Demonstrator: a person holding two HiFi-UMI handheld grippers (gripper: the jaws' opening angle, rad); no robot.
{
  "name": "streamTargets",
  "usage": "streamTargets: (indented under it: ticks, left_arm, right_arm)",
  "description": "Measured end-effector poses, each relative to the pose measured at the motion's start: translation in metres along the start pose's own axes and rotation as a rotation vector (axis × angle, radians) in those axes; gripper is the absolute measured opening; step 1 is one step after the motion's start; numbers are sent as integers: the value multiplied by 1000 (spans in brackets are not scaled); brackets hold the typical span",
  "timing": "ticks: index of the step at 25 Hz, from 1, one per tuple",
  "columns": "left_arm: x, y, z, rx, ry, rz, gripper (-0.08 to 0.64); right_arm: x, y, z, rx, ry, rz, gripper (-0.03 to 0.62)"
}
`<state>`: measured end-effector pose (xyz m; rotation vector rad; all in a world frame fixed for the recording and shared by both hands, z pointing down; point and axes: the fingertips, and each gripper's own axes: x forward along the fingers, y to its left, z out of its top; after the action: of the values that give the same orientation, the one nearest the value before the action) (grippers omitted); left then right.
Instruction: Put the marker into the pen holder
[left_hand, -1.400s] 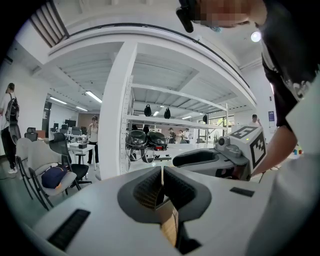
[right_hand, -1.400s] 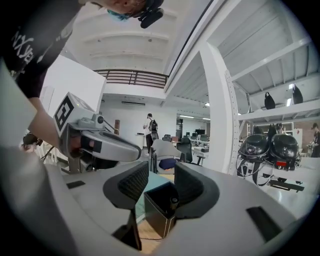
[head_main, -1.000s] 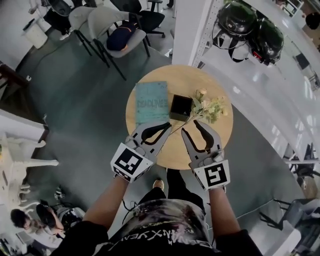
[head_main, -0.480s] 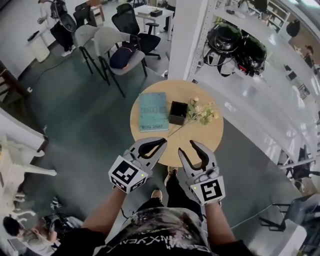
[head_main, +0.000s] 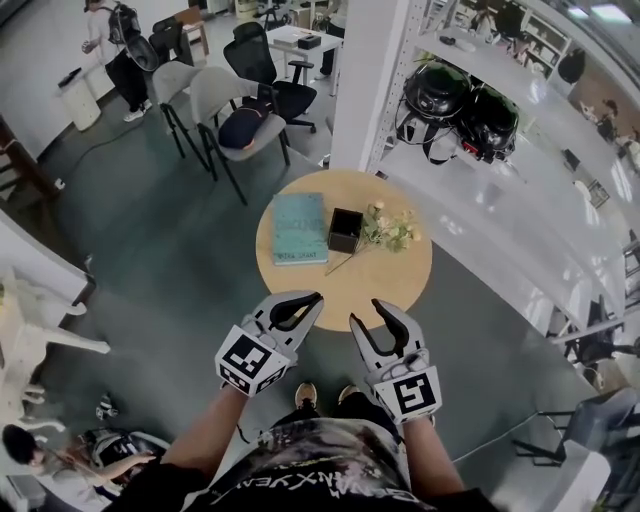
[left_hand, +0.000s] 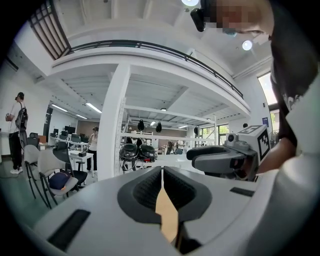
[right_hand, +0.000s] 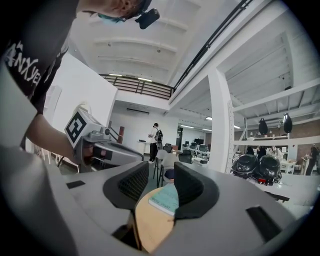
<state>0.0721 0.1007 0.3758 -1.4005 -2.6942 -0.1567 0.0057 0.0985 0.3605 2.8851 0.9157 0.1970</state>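
Note:
A round wooden table (head_main: 390, 285) carries a teal book (head_main: 299, 228), a black square pen holder (head_main: 345, 229) and a bunch of pale flowers (head_main: 388, 228) with a thin stem. I cannot make out a marker in any view. Both grippers hang short of the table's near edge, close to the person's body. My left gripper (head_main: 316, 297) is shut with nothing in it; its pads meet in the left gripper view (left_hand: 162, 170). My right gripper (head_main: 366, 312) is open and empty, and between its jaws show the book (right_hand: 166, 199) and the table (right_hand: 150, 220).
Grey chairs (head_main: 230, 100) stand beyond the table at the left. A white pillar (head_main: 365, 70) and a white shelf with black helmets (head_main: 460, 100) rise behind it at the right. Grey-green floor surrounds the table. A person (head_main: 100, 30) stands far off at the back left.
The table now lies farther from the grippers and looks smaller. Both grippers have drawn back from over its near edge toward the body. Their jaws look the same.

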Motion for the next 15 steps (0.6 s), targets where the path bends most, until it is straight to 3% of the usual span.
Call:
streamTargets:
  ticks: [8, 12, 15]
  left_arm:
    - [12, -23, 14, -4, 6, 34, 31]
    - [19, -28, 19, -1, -5, 73, 31]
    - [26, -33, 18, -3, 6, 80, 31]
  right_arm:
    - [-25, -13, -4, 9, 6, 49, 151]
    - [-33, -27, -2, 2, -12, 38, 35]
    - [-36, -36, -4, -1, -24, 41, 2]
